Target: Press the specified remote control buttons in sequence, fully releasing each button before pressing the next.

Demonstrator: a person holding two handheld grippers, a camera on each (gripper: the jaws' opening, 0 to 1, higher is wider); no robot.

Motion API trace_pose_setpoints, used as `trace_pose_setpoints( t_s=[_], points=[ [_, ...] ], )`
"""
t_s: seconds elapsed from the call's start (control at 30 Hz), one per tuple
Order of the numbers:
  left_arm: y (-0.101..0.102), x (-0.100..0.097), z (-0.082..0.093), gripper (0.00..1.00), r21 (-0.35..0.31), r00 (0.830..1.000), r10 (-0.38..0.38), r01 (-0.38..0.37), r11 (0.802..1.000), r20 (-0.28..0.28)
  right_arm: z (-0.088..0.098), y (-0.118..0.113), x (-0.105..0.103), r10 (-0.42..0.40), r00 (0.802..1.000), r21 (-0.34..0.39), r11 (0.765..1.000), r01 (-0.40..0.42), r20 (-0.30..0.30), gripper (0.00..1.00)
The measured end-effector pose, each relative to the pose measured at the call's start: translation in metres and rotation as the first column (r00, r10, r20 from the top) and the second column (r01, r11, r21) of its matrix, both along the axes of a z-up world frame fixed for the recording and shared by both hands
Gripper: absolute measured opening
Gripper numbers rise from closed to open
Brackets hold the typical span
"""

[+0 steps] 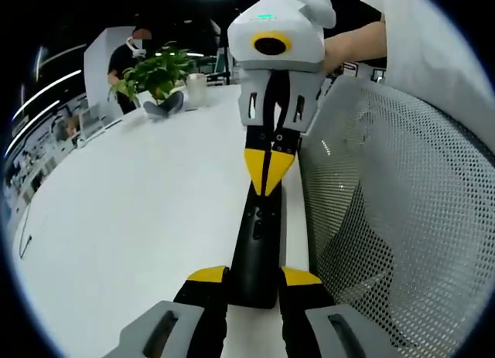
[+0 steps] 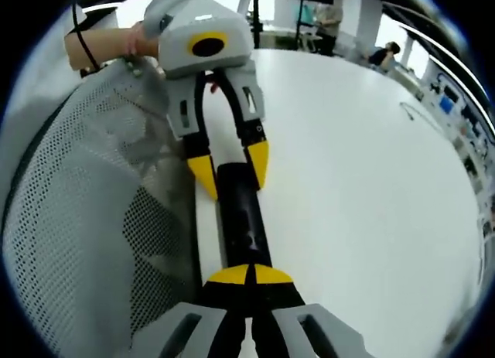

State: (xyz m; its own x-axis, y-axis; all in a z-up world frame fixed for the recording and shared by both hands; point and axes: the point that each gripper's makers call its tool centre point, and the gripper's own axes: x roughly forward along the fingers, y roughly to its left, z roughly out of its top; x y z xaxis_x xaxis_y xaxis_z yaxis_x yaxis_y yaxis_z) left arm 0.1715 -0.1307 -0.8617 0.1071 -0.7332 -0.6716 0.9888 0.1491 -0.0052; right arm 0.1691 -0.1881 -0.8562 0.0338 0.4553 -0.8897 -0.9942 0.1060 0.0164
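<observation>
Remote control (image 1: 258, 246), black, slim, lengthwise on white table (image 1: 139, 219) near its edge, beside grey mesh chair back (image 1: 402, 219). Near end clamped between yellow tips of left gripper (image 1: 254, 278). Right gripper (image 1: 268, 163), tips closed together, pressing down on far end. Potted plant (image 1: 155, 73) at table's far side.

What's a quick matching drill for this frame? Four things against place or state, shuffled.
Things:
1. left gripper
2. right gripper
3. plant
4. mesh chair back

Place or state:
A. yellow tips together, set on top of the black remote
B. at the far end of the white table
C. jaws on either side of one end of the remote
D. alongside the table edge, next to the remote

Pairs: 1-C, 2-A, 3-B, 4-D
</observation>
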Motion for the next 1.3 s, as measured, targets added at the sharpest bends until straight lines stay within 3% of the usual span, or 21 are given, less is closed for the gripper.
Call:
trace_pose_setpoints(
  t_s=[0.23,0.37,0.53,0.77,1.03,1.3],
  points=[
    [-0.0001,0.0000,0.0001,0.25,0.000,1.000,0.002,-0.002,1.000,-0.004,-0.0018,0.0000,-0.0003,0.059,0.997,-0.070,0.996,-0.056,0.048,0.00],
    [-0.0003,0.0000,-0.0001,0.25,0.002,1.000,0.002,-0.002,1.000,-0.003,-0.0017,-0.0004,0.0011,0.010,1.000,-0.063,0.998,-0.008,0.028,0.00],
    [-0.0005,-0.0002,0.0001,0.25,0.007,1.000,-0.002,0.002,1.000,-0.004,-0.0026,0.0006,0.0018,0.037,0.999,-0.124,0.992,-0.034,0.014,0.00],
    [-0.0004,-0.0002,0.0003,0.25,0.010,1.000,-0.001,0.001,1.000,-0.002,-0.0012,-0.0027,-0.0011,0.047,0.996,-0.049,0.998,-0.044,0.072,0.00],
    [-0.0007,0.0009,-0.0004,0.25,0.015,1.000,0.008,-0.008,1.000,-0.005,0.0005,-0.0030,0.0018,0.017,1.000,-0.011,1.000,-0.017,0.014,0.00],
    [-0.0012,0.0013,-0.0004,0.25,0.017,1.000,0.015,-0.015,1.000,-0.008,0.0011,-0.0059,0.0003,0.042,0.999,-0.023,0.999,-0.041,0.030,0.00]
  ],
)
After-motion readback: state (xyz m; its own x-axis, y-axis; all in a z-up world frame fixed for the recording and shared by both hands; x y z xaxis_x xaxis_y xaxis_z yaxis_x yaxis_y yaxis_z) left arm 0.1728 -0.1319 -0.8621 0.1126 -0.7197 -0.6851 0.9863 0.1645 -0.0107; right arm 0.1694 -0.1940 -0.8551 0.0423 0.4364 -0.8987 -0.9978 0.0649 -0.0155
